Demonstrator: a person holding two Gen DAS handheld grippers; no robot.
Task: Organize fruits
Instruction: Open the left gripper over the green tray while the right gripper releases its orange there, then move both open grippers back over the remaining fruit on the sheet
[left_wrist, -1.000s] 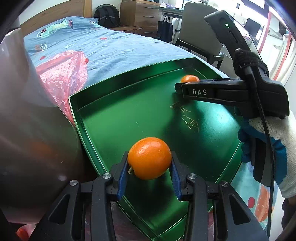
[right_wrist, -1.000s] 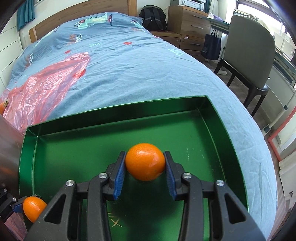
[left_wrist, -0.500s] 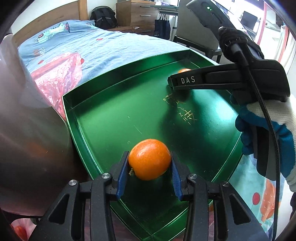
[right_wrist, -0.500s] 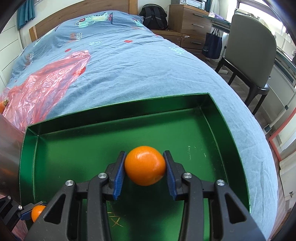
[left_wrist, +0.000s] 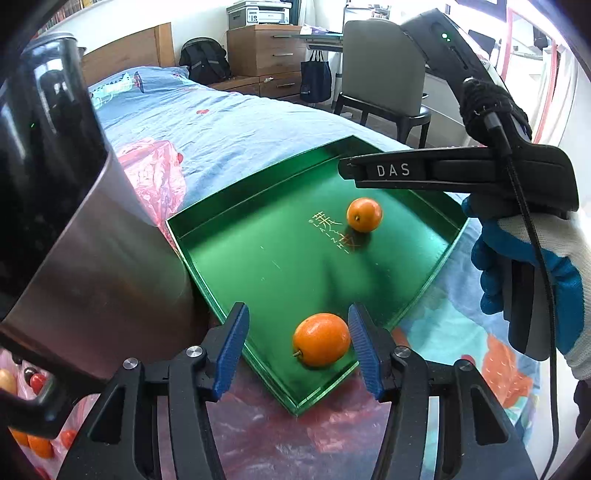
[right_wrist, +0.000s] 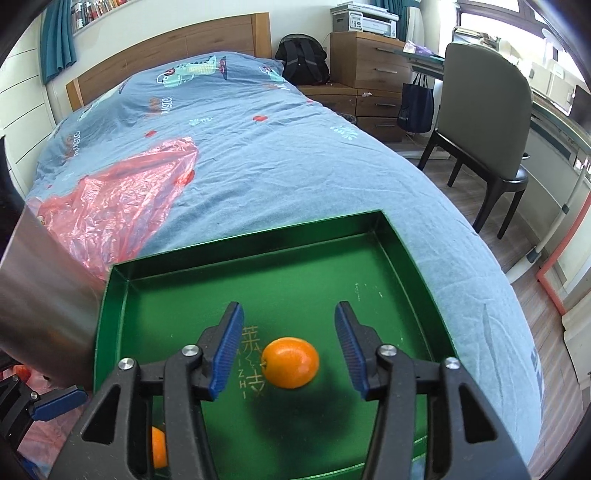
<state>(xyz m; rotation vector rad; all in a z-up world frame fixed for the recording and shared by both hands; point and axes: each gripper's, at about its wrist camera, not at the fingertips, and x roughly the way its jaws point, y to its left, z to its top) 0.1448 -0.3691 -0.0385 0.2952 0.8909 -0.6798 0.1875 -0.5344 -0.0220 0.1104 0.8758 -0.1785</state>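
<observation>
Two oranges (left_wrist: 321, 339) (right_wrist: 290, 362) lie in the green tray (left_wrist: 258, 236), both tools spread apart

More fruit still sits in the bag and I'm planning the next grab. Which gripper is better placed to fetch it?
Left. The left gripper is open at the tray's near corner, beside the red bag holding fruit. The right gripper, also open, is mid-tray.

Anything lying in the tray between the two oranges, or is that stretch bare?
Bare green tray floor only, apart from the gold lettering printed beside the far orange; nothing sits between it and the near orange. Left wrist view shows it.
</observation>
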